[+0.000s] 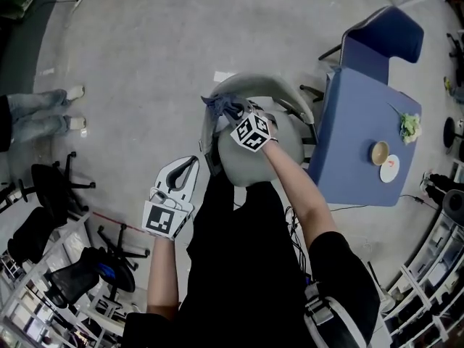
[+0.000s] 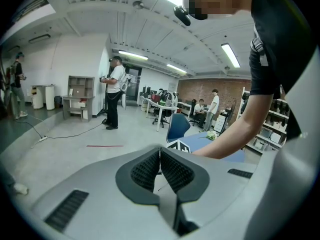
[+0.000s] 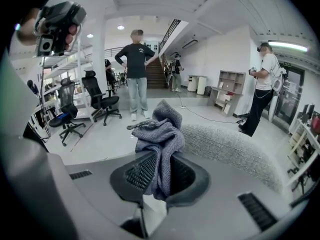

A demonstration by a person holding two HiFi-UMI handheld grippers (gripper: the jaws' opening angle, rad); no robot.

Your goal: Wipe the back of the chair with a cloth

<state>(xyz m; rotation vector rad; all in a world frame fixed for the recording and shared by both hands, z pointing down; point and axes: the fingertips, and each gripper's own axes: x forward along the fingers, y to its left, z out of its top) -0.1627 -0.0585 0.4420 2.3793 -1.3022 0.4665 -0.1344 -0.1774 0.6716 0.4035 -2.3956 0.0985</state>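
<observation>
1. Floor (image 1: 145, 42): pale grey, smooth, mottled like concrete.

2. Blue rectangular desk (image 1: 351, 143): flat matte top, standing just right of the chair.

3. Light grey chair with a curved backrest (image 1: 270, 85): shell-shaped back and rounded seat below it. In the right gripper view the top edge of the back (image 3: 230, 144) shows a coarse, speckled fabric weave.

4. Left gripper (image 1: 190, 164): white plastic body with black ribbed pads and a marker cube. It is held low beside the person's dark clothing, well apart from the chair back. Its jaws (image 2: 160, 158) are pressed together with nothing between them.

5. Right gripper (image 1: 232, 114): same build, reaching to the left end of the backrest's upper rim. Its jaws are clenched on the cloth (image 3: 162, 165).

6. Grey-blue knitted cloth (image 1: 220, 106): soft, ribbed and bunched. A fold hangs down between the right jaws while the bulk (image 3: 161, 134) rises above them, against the chair back's top edge.

7. Small round tan bowl (image 1: 380, 152) and white disc (image 1: 390, 168): side by side on the desk.
</observation>
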